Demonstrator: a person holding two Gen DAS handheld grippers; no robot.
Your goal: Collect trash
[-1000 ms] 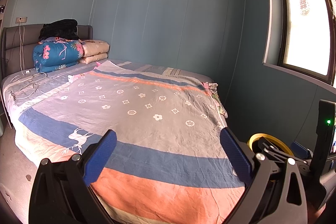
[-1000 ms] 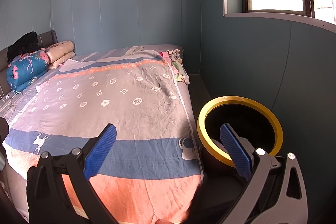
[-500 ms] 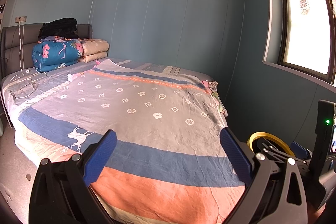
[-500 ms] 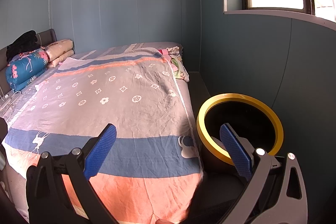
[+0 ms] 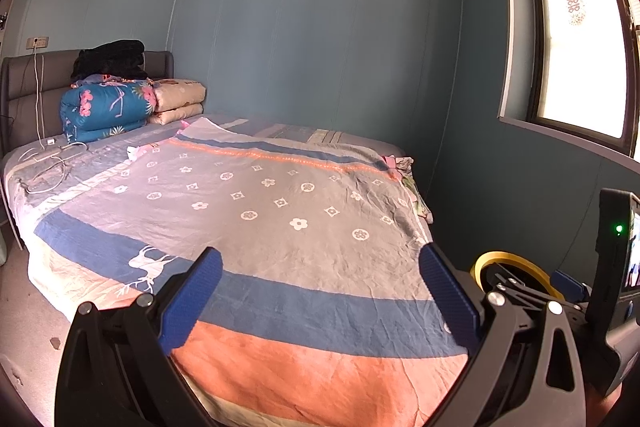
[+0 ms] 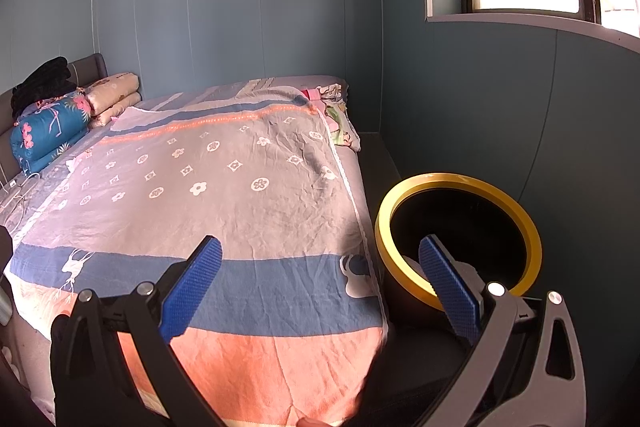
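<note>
Both your jaws stand wide apart, nothing held: left gripper [image 5: 316,291], right gripper [image 6: 320,287]. One yellow-rimmed trash bin [image 6: 458,235] sits on the floor just beside the bed [image 6: 224,195], at its foot corner. One pale crumpled scrap [image 6: 414,264] lies inside it: probably light, soft, pinch anywhere. No other trash visible. Bed count: one blue floral quilt roll [image 5: 104,109], two folded beige quilts [image 5: 178,101].

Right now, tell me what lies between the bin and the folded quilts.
The bedspread stretches between the yellow-rimmed bin and the folded quilts; right wrist view shows it.
</note>
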